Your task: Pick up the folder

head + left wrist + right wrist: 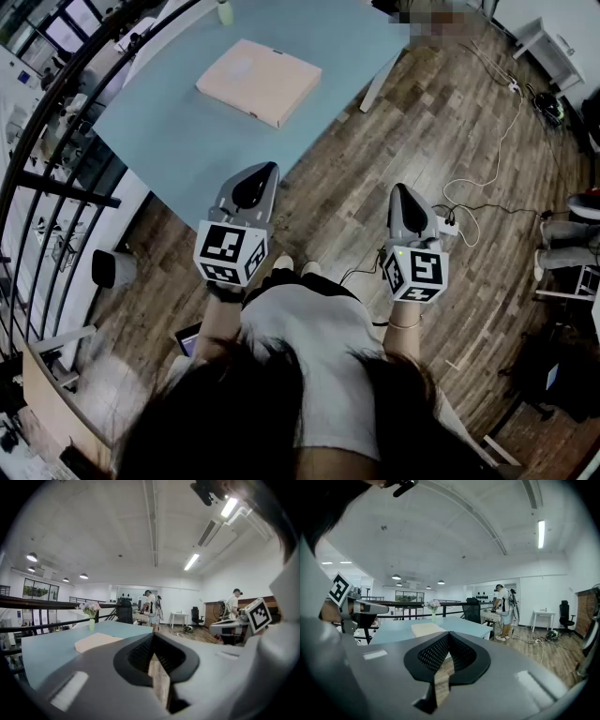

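The folder (258, 81) is a flat pale beige rectangle lying on the light blue table (178, 122); it also shows in the left gripper view as the folder (96, 641) and in the right gripper view as the folder (425, 629). My left gripper (265, 172) is shut and empty, held level just off the table's near edge, well short of the folder. My right gripper (396, 192) is shut and empty too, over the wooden floor to the right of the table.
A small vase of flowers (90, 612) stands at the table's far end. A dark railing (56, 103) runs along the left. White cables (469, 202) lie on the wooden floor. People (150, 609) stand at desks in the background.
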A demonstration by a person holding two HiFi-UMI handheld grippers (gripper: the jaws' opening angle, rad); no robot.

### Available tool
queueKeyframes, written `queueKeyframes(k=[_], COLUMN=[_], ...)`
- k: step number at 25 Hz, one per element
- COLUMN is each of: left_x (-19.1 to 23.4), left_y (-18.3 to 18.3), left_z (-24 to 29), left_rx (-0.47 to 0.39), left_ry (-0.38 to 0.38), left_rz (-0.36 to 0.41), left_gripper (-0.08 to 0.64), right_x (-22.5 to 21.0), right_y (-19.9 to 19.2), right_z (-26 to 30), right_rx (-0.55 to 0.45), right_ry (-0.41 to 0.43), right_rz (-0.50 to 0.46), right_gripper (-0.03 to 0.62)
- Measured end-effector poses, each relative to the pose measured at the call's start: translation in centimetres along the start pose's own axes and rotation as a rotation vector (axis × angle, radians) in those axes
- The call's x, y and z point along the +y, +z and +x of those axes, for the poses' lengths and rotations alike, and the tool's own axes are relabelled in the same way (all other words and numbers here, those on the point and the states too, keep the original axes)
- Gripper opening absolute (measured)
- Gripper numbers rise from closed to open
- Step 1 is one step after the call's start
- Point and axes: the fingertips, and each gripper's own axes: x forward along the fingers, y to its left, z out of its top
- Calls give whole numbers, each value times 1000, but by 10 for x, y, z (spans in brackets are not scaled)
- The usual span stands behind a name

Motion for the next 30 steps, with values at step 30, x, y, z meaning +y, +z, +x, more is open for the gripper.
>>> queueKeyframes(k=[30], left_x=[68], left_y=[-7], left_z=[127], left_rx=[46], left_ry=[30], left_rz=[-104], left_gripper=[98], right_x=[-49], right_y=[5], right_z=[137], right_rx=[27], right_ry=[98], right_rz=[56], right_gripper=[75])
